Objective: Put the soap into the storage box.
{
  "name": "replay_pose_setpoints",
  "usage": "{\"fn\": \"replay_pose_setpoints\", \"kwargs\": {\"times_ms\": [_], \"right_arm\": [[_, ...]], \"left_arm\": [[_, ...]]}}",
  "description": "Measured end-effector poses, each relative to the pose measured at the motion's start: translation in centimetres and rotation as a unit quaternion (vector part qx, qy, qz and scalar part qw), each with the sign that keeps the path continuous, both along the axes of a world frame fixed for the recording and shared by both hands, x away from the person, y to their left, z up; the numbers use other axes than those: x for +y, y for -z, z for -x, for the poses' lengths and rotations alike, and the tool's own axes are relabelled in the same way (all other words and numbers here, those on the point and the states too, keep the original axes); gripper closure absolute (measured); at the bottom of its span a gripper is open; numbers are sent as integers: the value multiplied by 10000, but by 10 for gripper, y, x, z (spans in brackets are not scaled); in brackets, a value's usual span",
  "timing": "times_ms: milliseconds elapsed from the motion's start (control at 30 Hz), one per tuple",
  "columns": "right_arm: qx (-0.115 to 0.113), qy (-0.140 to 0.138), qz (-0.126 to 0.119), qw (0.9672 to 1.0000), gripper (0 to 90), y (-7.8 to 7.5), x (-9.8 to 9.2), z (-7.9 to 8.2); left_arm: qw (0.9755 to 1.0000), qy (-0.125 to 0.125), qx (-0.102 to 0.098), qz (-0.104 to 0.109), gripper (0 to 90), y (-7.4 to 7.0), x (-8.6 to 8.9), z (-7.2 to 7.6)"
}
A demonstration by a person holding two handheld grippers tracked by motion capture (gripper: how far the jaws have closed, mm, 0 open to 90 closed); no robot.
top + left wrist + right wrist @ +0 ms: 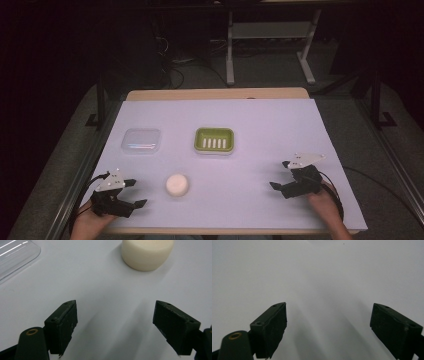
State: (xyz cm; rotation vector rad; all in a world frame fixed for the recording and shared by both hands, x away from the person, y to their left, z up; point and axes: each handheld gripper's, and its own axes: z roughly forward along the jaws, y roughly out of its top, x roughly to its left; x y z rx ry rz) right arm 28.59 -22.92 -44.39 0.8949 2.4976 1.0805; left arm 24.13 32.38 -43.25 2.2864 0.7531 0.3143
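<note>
Nearby, the soap (177,184) lies on the white sheet (260,135), just right of the left gripper (135,193), whose jaws are spread wide with nothing between them. Beyond the soap sit the green dish (214,140) and clear lid (141,140). Well right of the soap, the right gripper (279,175) is likewise spread.

Your table (320,210) wears a white sheet, its wooden edge (215,94) showing at twelve o'clock. Beyond it you see a white desk frame (270,35) on grey floor (265,70), darkness around.
</note>
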Motion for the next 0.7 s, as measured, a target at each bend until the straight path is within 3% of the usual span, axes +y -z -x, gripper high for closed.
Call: {"fn": "replay_pose_setpoints", "kwargs": {"times_ms": [133, 367, 700], "right_arm": [[-52, -38, 3, 10000, 132, -2, 2, 3], [-77, -60, 29, 9999, 132, -3, 3, 4], [-116, -33, 18, 9999, 132, -4, 4, 3]], "left_arm": [[9999, 63, -56, -134, 197, -1, -6, 0], [9999, 127, -60, -46, 197, -1, -13, 0], [9997, 202, -29, -122, 191, -1, -16, 0]]}}
